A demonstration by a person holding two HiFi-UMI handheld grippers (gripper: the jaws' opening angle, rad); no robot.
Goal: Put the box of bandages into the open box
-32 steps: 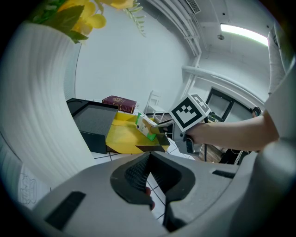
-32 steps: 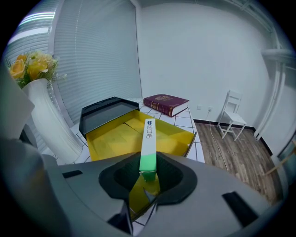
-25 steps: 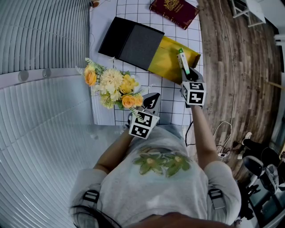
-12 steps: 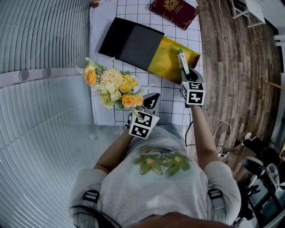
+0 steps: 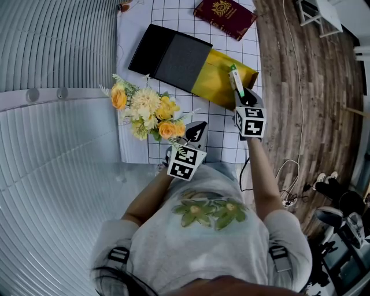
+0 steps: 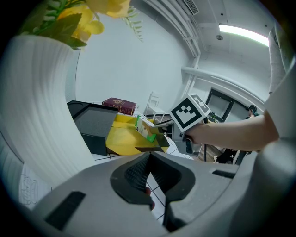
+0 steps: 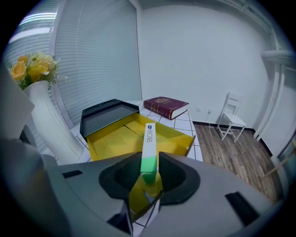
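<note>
The right gripper is clamping the bandage box between its jaws. The jaws are pressing on the box's green end, and its white end is pointing away from the person. The bandage box is hanging over the near end of the open box, close to the desk's right edge. In the left gripper view it is sitting clear above the yellow floor of the open box, not resting in it.

The open box is lying aslant near the desk's right edge, with its far end sliding under a black sleeve that is reaching toward the middle of the desk. A dark red book is lying at the far right corner.

The left gripper is hovering near the desk's near edge, its jaws meeting at the tips and gripping nothing. It is sitting just beside the flowers, whose white vase is standing by the left edge.
</note>
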